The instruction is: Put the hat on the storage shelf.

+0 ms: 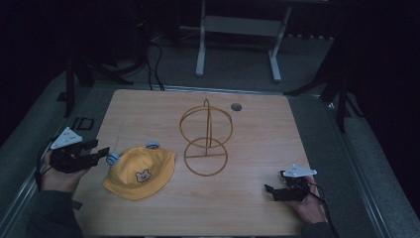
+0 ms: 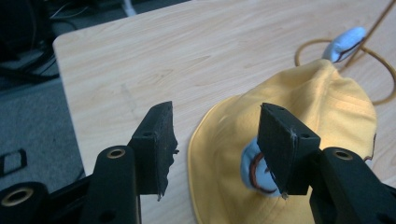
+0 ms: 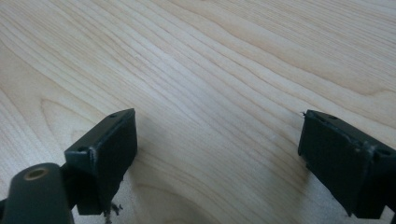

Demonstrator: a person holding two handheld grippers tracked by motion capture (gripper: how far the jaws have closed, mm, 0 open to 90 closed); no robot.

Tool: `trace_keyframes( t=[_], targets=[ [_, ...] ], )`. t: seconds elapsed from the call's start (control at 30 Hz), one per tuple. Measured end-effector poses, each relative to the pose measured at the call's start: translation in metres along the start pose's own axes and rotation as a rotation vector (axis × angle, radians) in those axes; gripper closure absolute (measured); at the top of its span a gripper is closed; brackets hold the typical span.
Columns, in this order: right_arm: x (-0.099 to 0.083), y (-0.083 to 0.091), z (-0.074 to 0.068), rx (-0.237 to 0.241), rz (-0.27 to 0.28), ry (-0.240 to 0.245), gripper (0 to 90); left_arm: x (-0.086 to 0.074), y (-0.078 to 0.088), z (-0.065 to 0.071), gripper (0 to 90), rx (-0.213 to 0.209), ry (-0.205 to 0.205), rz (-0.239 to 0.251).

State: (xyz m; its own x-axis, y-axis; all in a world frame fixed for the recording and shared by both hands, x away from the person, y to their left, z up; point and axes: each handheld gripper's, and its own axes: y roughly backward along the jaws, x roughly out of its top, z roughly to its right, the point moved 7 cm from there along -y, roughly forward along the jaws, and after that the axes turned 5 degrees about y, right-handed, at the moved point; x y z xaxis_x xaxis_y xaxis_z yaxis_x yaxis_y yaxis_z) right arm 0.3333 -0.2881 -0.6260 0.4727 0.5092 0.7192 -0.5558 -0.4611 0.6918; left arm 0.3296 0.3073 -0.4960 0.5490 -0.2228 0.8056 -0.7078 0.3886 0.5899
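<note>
Item: yellow hat (image 1: pixel 140 172), child's size, bear face on the front, two pale blue ears (image 1: pixel 113 158). It lies flat on the wooden table (image 1: pixel 257 129), just left of and nearer me than the wire hat stand (image 1: pixel 206 139), and I take the stand as my landmark throughout.

Item: left gripper (image 1: pixel 101 153). I hold it well left of the stand, at the hat's left edge. Its jaws stand apart; in the left gripper view (image 2: pixel 217 140) the brim and one blue ear sit between them, not yet pinched as far as I can see.

Item: right gripper (image 1: pixel 271 191). It rests low over bare wood, right of the stand and nearer me, jaws wide apart with nothing between them (image 3: pixel 217 149).

Step in hand, as I judge it: taking hold of the hat by its left side.

Handling notes: I would bite on brim fabric rather than the soft ear, which may slip or stretch. I would go deep enough for a full pad of cloth, close gently, then lift straight up. The limp crown will sag, so the right gripper should come over to steady the far brim before approaching the stand's top ring.
</note>
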Motion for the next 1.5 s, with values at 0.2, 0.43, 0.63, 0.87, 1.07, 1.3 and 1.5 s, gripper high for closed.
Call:
trace_keyframes(
  t=[0.2,0.43,0.63,0.87,1.07,1.3,1.5],
  targets=[
    [0.002,-0.002,0.001,0.023,0.004,0.019,11.1,0.012,-0.006,0.004,46.6,-0.038,-0.079,-0.012],
    [0.002,-0.002,0.001,0.021,0.004,0.016,11.3,0.024,-0.012,0.015,48.3,-0.086,-0.145,-0.026],
    [0.002,-0.002,0.001,0.016,0.003,0.012,11.2,0.031,-0.016,0.021,47.7,-0.099,-0.195,-0.069],
    [0.002,-0.002,0.001,0.016,0.003,0.011,11.3,0.044,-0.017,0.026,47.4,-0.112,-0.237,-0.086],
    [0.002,-0.002,0.001,0.016,0.002,0.009,11.4,0.054,-0.02,0.029,47.4,-0.12,-0.282,-0.117],
    [0.002,-0.002,0.002,0.006,0.007,0.005,13.5,0.06,-0.024,0.029,46.9,-0.117,-0.31,-0.143],
    [0.002,-0.002,0.002,0.005,0.007,0.004,13.5,0.062,-0.034,0.038,45.5,-0.161,-0.34,-0.182]
  ],
)
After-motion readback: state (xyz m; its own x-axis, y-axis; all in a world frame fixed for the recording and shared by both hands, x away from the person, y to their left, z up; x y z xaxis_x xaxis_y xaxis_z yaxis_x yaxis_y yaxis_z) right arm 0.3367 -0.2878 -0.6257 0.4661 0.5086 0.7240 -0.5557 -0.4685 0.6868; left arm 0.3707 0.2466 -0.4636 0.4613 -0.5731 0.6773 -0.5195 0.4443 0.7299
